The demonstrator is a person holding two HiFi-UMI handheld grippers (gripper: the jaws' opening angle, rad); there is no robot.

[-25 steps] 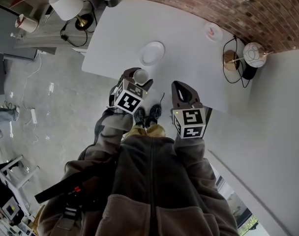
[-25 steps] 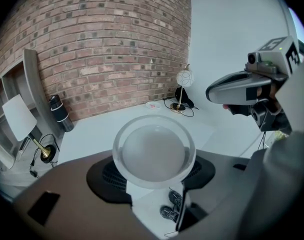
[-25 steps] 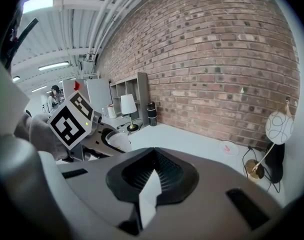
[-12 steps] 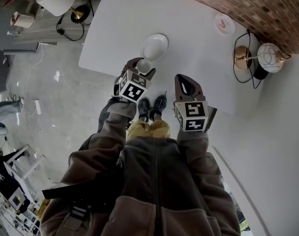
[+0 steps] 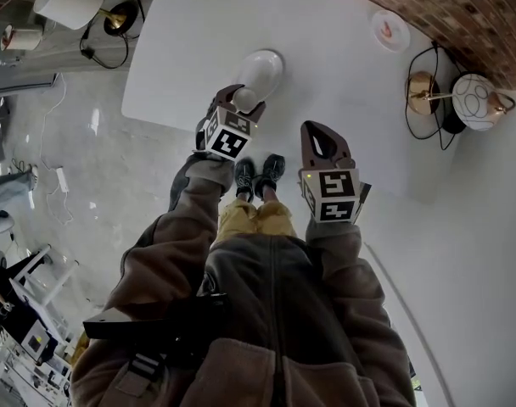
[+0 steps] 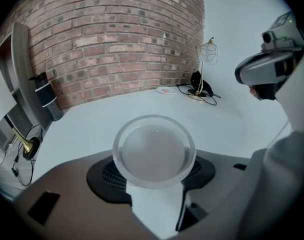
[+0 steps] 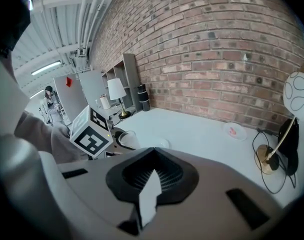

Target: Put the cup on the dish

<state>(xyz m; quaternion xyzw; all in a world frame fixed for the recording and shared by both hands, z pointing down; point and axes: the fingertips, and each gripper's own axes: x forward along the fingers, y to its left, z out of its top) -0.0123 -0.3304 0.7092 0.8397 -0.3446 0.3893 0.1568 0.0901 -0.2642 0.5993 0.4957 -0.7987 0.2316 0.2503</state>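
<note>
1. In the last second I carried the cup forward in my left gripper. Before, it was short of the dish; now, in the head view, it overlapped the near rim of the dish.
2. The left jaws were closed on the cup's side, and its round mouth faced the camera.
3. I judged the placing was close, but from above I could not tell if the cup was already touching the dish or hanging over it.
4. My right gripper stayed back near my body, jaws together and holding nothing.
5. The cup looked like clear glass or plastic, with a thick, smooth rim. The dish was white, shallow, round and a little glossy. The table was plain white and matte.
</note>
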